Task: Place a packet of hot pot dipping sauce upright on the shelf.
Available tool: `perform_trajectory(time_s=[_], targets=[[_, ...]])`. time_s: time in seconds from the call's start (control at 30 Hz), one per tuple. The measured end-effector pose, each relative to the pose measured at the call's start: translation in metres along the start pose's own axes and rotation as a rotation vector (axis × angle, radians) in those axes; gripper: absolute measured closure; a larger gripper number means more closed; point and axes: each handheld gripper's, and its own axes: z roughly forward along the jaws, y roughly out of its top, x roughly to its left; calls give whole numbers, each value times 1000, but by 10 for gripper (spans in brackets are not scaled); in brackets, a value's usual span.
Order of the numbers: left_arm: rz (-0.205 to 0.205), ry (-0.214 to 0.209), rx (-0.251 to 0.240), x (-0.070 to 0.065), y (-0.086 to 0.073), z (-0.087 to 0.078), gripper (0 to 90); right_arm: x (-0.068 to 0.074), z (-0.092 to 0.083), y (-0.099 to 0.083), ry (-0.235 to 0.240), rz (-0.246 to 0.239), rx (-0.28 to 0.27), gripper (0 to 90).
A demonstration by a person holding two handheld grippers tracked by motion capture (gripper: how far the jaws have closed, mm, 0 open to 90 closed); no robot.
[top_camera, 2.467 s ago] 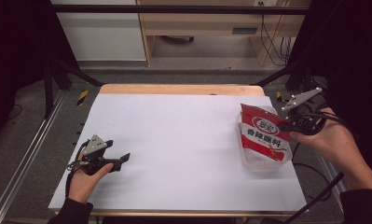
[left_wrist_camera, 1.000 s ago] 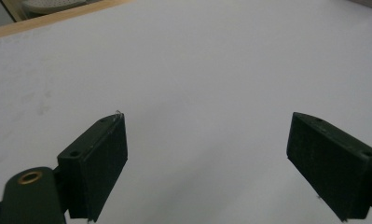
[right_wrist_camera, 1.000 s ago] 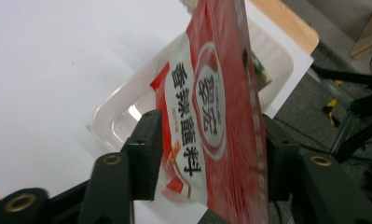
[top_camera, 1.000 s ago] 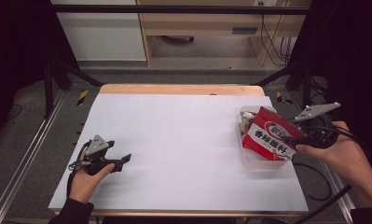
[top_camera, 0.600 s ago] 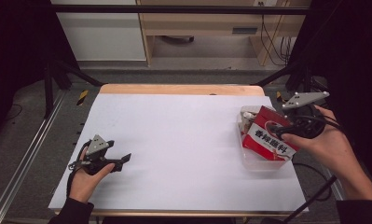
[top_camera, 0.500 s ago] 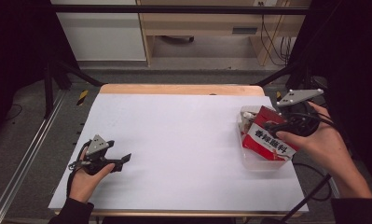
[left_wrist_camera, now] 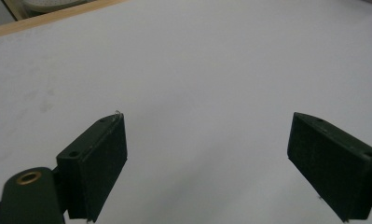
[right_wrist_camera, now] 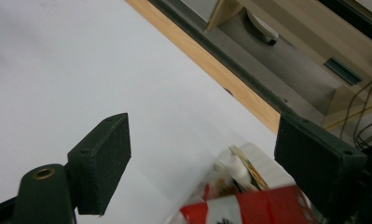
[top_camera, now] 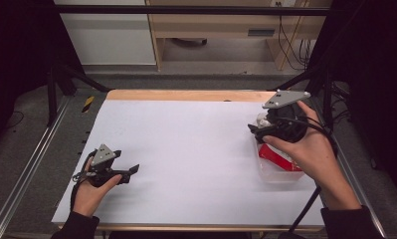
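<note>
While the right gripper (top_camera: 258, 130) hovers with its black jaws spread, having just been opening with nothing between them, the glossy red packet (right_wrist_camera: 249, 209) lies crumpled in a clear plastic tub (top_camera: 275, 172) just beneath and behind it, under the person's curled right hand (top_camera: 310, 149). Ahead of those jaws runs the smooth white table (top_camera: 196, 149) up to its wooden far edge. Well apart, the left gripper (top_camera: 131, 172) rests low near the front edge, released, wide bare sheet before it.

The packet (top_camera: 279, 158) is found in a tub (top_camera: 278, 174) at the worktop's (top_camera: 186, 149) three o'clock; the left gripper (top_camera: 129, 173) is held at eight.
</note>
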Motion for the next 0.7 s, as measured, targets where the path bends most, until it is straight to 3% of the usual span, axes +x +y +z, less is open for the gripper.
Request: perform_trajectory(time_s=[0.27,0.7], targets=[[-1,-2,3,0,0,0,112,25,29,15,47,0,-25,177],[0,-9,3,1,-1,0,91,49,57,19,83,25,-37,164]])
